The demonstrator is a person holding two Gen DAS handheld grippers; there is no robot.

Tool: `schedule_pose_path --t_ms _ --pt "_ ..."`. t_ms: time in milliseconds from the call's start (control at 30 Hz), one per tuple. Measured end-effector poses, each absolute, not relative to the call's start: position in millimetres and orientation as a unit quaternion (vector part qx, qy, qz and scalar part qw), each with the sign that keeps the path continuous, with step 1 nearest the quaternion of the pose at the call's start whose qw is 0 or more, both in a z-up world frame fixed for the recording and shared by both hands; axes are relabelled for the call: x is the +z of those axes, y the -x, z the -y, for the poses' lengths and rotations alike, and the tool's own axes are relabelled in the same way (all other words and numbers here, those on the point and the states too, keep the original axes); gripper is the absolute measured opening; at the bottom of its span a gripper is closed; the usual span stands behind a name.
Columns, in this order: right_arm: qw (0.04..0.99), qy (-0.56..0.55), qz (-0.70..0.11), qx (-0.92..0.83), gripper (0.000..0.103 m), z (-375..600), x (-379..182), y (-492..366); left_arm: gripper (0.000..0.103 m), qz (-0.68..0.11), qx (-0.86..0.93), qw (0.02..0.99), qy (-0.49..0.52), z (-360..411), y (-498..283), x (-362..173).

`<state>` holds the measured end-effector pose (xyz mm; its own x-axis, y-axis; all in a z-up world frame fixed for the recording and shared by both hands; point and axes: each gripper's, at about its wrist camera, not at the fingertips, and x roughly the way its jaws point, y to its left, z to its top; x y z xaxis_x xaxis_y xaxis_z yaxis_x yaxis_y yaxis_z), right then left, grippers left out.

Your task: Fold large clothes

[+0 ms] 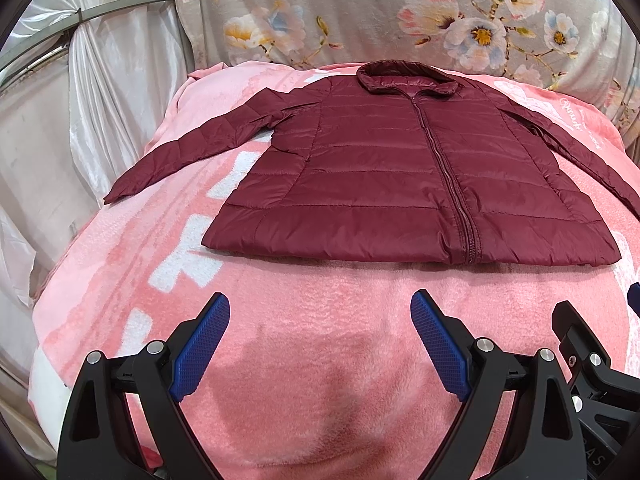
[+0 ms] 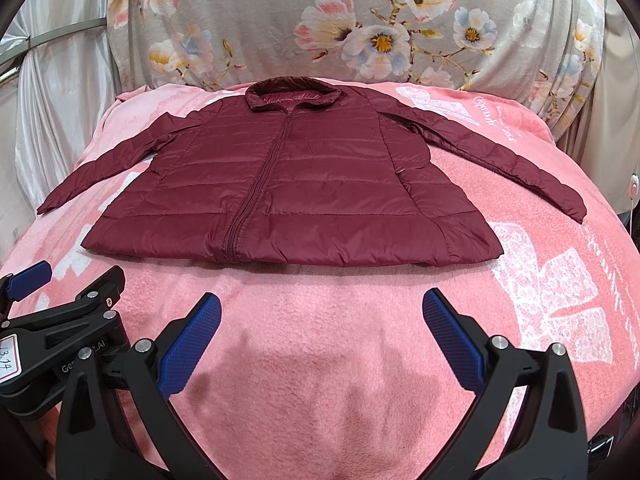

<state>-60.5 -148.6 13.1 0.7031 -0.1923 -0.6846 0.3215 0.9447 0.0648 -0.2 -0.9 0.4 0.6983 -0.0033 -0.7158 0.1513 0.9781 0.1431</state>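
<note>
left tool (image 2: 60,336): white sticker reads "13.14", body print starts "ge", rest hidden. right tool (image 1: 592,412): letters "as" on its body. pink blanket (image 2: 500,128): white script, unreadable.

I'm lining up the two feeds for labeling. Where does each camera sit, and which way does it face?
Left wrist view: sits on the left gripper, low over the pink blanket, facing the maroon jacket; its own open fingers show, plus the right gripper at the right edge.
Right wrist view: sits on the right gripper, facing the same way; its open fingers show, with the left gripper at the lower left.
Shared: jacket laid flat, zipped, sleeves spread; blanket; floral fabric behind.
</note>
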Motion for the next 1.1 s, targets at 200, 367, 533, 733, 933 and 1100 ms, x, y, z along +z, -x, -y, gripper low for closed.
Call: schedule_pose_path --t_ms 200,367,533,733,933,1100 --pt "0.918 -0.09 -0.359 -0.14 0.098 149 13 60 0.089 -0.386 -0.042 0.916 -0.097 1 0 0" --pt "0.918 -0.091 -0.359 -0.14 0.098 149 13 60 0.089 -0.386 -0.042 0.916 -0.098 1 0 0" --pt "0.918 -0.091 -0.36 -0.141 0.098 151 10 61 0.089 -0.39 -0.043 0.915 -0.096 3 0 0" --pt "0.916 -0.094 -0.363 -0.143 0.098 157 5 56 0.089 -0.381 -0.038 0.917 -0.111 15 2 -9" --pt "0.912 -0.11 -0.359 -0.164 0.098 185 3 47 0.089 -0.422 -0.038 0.896 -0.134 18 -18 -14" --pt "0.903 -0.15 -0.341 -0.215 0.098 254 6 40 0.09 -0.423 -0.049 0.896 -0.127 20 -42 -12"
